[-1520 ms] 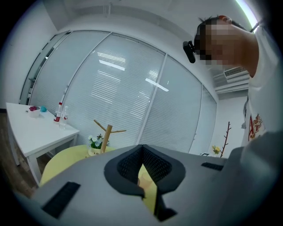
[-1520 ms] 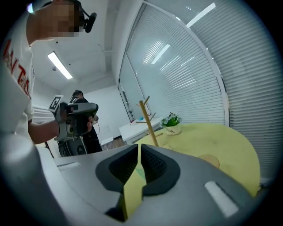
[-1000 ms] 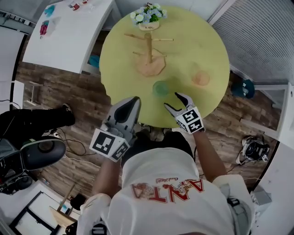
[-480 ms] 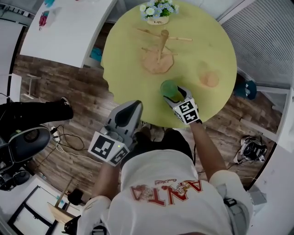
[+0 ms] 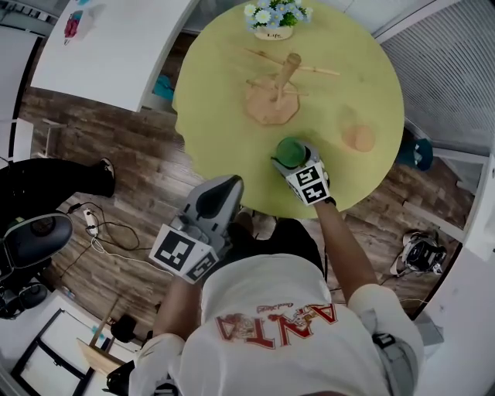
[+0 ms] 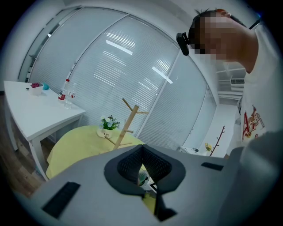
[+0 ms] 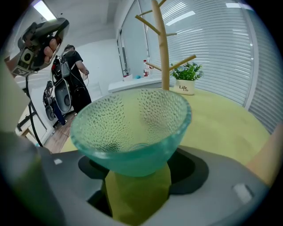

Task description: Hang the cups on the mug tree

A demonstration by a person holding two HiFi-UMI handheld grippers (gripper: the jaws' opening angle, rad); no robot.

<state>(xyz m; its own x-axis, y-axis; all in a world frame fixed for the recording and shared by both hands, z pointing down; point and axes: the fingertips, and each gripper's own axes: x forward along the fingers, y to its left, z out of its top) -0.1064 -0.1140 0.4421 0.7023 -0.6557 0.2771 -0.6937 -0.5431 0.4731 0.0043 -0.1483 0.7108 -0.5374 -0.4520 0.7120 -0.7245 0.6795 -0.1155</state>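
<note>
Head view, with the 2 gripper views. The round yellow table (image 5: 216, 100) carries the wooden mug tree (image 5: 283, 79), upright on its flat base near the table's middle, and a flower pot (image 5: 274, 23) at the far edge behind it. The 2 cups both stand on the table top. The green glass cup (image 5: 291, 151) is upright near the edge closest to the person, in front of the tree and well apart from it. The orange cup (image 5: 358, 138) stands to the right of the tree, apart from the green cup. The right gripper (image 5: 298, 161), pointing steeply down at the table, has 1 jaw on each side of the green cup. Its jaws have just been opening and now stand wide; in the right gripper view the dimpled bowl of the cup fills the space above the jaws, while the yellow table shows through the gap below it, and the pads do not press on the glass. The left gripper (image 5: 226, 184) is held off the table's near edge, over the wooden floor (image 5: 116, 170), pointing towards the table; in the left gripper view its jaws stand together with nothing between them. Each gripper bears 1 marker cube (image 5: 309, 182) at its rear. A white table (image 5: 100, 54) stands to the left of the round one.
</note>
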